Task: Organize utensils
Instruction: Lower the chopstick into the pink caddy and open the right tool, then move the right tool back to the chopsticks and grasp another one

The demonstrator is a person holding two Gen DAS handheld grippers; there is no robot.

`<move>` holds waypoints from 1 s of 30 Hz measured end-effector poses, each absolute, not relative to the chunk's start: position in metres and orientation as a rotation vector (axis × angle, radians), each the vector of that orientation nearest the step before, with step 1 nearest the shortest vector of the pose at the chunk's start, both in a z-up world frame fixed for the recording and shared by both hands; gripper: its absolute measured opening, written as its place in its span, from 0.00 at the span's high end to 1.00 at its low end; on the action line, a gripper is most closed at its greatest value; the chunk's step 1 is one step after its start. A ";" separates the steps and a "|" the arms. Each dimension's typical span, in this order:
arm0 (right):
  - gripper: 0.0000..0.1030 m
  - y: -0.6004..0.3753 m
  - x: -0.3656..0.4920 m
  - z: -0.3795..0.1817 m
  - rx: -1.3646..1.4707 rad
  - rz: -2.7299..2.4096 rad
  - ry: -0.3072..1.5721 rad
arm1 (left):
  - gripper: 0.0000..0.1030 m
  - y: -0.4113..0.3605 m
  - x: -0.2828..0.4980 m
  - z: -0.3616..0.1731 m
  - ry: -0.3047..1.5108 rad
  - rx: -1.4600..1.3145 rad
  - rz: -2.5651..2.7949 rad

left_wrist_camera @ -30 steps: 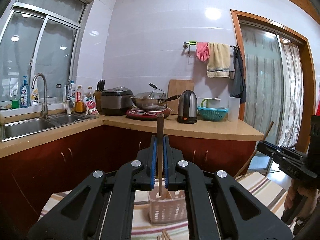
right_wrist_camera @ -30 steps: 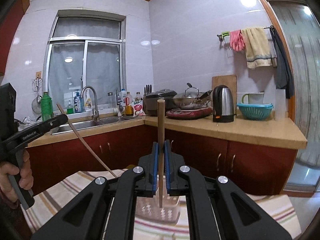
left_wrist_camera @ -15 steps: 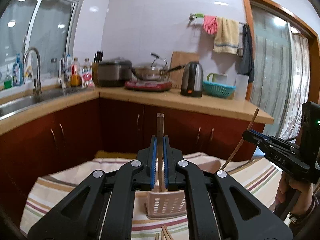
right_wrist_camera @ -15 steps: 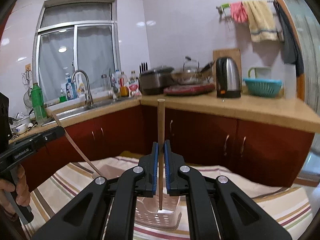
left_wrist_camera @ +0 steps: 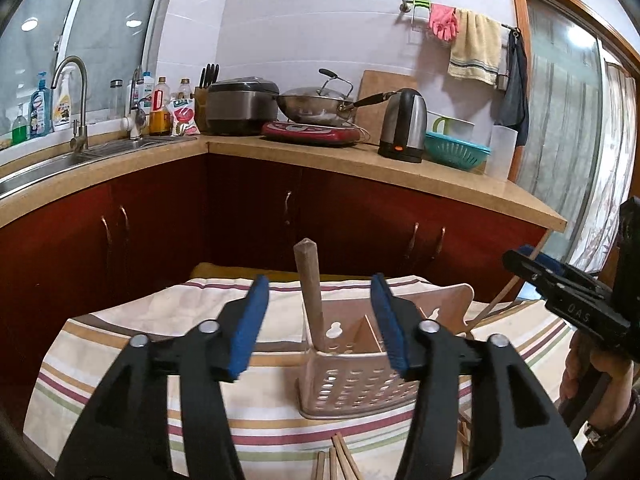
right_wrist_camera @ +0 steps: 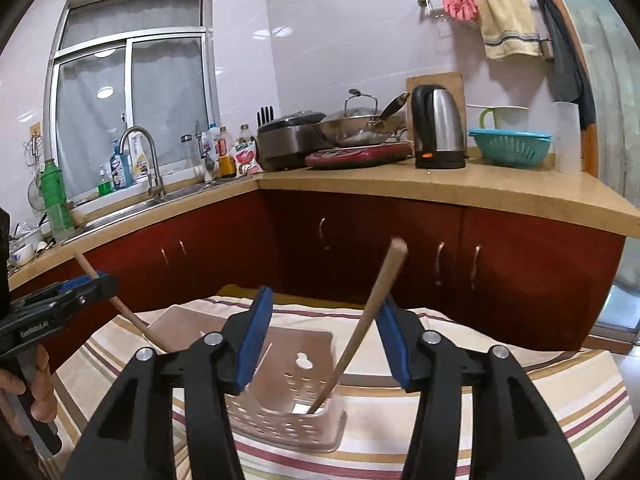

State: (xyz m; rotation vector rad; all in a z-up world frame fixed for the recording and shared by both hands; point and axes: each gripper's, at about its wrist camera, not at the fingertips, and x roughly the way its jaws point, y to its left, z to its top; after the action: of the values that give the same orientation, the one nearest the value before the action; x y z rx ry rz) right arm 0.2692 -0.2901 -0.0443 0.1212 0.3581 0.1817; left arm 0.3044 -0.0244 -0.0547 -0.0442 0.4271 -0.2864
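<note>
- Kitchen cupboards in dark red stand behind a desk (left_wrist_camera: 132,344) with a striped cloth on it.
- One chopstick (left_wrist_camera: 310,288) stands tilted in the pink basket (left_wrist_camera: 352,384), near its left wall. Another chopstick (right_wrist_camera: 370,320) leans to the right in that same basket (right_wrist_camera: 288,420).
- Each stick is thin, brown wood. I think they are light, stiff and a bit smooth, so they could slip. A good place to hold one is the top half, above the basket rim.
- More chopsticks (left_wrist_camera: 340,456) lie on the cloth in front of the basket.
- Left tongs (left_wrist_camera: 318,320) have just been opening. They are about half open, and the stick stands between the blue pads with nothing pressing it.
- Right tongs (right_wrist_camera: 324,332) have just been opening too. They are about half open, and their stick leans close by the right pad without being held.
</note>
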 end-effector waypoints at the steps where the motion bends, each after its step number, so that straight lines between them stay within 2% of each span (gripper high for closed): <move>1: 0.46 -0.292 0.269 -0.043 0.121 0.175 0.359 | 0.44 -0.025 0.304 -0.054 0.428 -0.043 -0.284; 5: 0.38 -0.297 0.264 -0.042 0.125 0.153 0.359 | 0.39 -0.026 0.297 -0.053 0.425 -0.030 -0.270; 10: 0.34 -0.302 0.253 -0.040 0.108 0.121 0.360 | 0.30 -0.027 0.281 -0.050 0.398 0.006 -0.240; 17: 0.34 -0.311 0.217 -0.042 0.112 0.096 0.360 | 0.25 -0.022 0.250 -0.051 0.389 0.018 -0.224; 25: 0.34 -0.301 0.142 -0.064 0.081 0.110 0.351 | 0.24 -0.013 0.191 -0.077 0.415 0.020 -0.197; 30: 0.40 -0.290 0.095 -0.090 0.045 0.109 0.384 | 0.24 -0.005 0.160 -0.099 0.452 0.018 -0.179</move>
State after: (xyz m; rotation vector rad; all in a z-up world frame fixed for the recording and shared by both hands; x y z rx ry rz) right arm 0.0946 -0.2902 -0.0902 0.0451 0.3840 0.1085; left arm 0.1600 -0.0050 -0.0989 0.0178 0.4516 -0.1785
